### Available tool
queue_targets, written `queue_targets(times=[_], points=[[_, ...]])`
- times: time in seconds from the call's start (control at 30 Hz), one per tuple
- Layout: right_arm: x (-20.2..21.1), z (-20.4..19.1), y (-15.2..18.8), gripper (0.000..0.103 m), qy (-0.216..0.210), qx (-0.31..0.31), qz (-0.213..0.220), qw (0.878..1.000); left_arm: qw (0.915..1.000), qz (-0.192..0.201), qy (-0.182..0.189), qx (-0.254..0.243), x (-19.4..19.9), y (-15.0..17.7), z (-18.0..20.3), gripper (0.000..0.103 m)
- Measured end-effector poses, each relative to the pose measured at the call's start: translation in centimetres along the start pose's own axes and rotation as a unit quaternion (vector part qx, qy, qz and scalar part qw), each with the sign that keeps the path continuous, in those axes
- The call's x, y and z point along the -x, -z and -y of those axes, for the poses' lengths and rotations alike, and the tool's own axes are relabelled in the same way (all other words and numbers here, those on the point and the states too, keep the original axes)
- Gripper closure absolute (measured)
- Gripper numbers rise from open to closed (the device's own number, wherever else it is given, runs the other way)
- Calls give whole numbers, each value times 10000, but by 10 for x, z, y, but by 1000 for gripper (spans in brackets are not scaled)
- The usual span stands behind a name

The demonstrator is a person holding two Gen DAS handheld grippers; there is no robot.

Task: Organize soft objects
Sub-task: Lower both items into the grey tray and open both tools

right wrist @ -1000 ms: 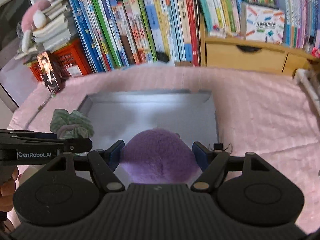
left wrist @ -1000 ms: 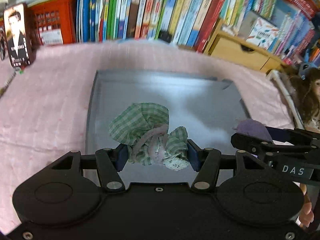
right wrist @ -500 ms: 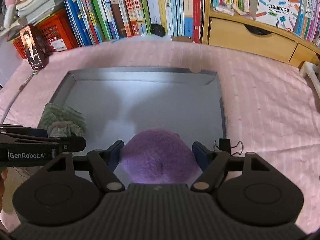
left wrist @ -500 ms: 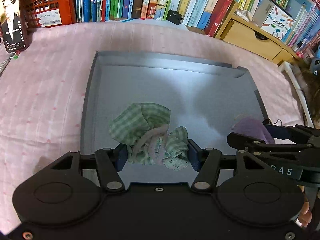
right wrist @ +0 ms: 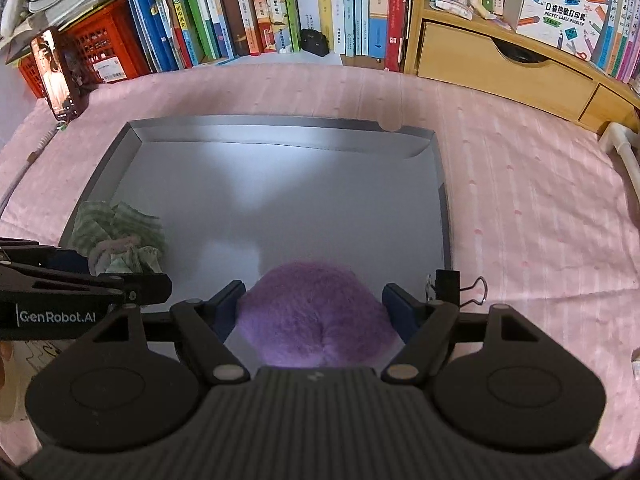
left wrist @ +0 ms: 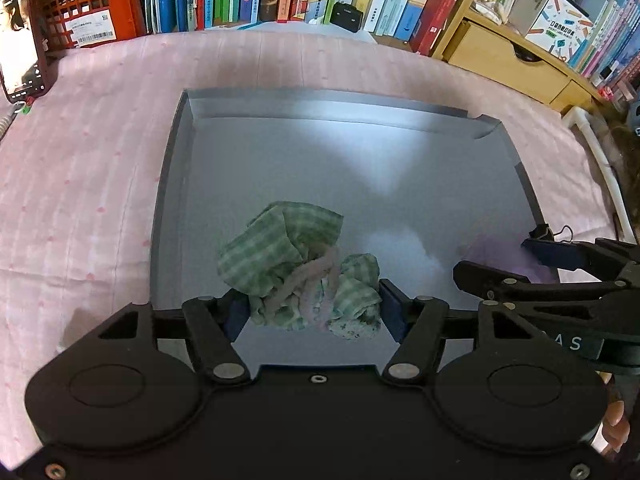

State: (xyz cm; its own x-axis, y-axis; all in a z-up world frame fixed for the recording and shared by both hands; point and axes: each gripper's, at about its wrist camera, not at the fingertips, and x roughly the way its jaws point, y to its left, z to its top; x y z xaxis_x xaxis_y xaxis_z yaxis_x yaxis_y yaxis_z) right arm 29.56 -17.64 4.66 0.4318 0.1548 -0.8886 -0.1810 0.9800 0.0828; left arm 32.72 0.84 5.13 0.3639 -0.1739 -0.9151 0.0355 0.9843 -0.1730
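My left gripper (left wrist: 314, 312) is shut on a green checked cloth bundle (left wrist: 288, 256) with a pink cord, held over the near left part of the grey tray (left wrist: 400, 120). The bundle also shows in the right wrist view (right wrist: 120, 236). My right gripper (right wrist: 314, 312) is shut on a purple fluffy ball (right wrist: 316, 316), held over the tray's near right part (right wrist: 280, 124). In the left wrist view the right gripper (left wrist: 560, 272) is at the right with a blur of purple behind it.
The tray lies on a pink cloth (right wrist: 540, 220). A black binder clip (right wrist: 456, 284) sits at the tray's near right corner. Behind stand a row of books (right wrist: 280, 4), a red crate (right wrist: 104, 48), a phone (right wrist: 56, 76) and wooden drawers (right wrist: 500, 64).
Both grippers have moved forward and tipped down over the tray, still holding the cloth bundle and the purple ball. The tray now fills more of both views.
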Motion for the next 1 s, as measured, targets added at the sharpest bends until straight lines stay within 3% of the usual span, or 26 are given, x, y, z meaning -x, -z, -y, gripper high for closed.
queue_targets(times=[0.4,1.0], points=[[9,8,0,14,-23,-115,133,9998,10000,36,12,1,3,2,-2,22],[42,5,12,12,-124,6,605,9981,9980,578,202,-141,41,11,-1,17]])
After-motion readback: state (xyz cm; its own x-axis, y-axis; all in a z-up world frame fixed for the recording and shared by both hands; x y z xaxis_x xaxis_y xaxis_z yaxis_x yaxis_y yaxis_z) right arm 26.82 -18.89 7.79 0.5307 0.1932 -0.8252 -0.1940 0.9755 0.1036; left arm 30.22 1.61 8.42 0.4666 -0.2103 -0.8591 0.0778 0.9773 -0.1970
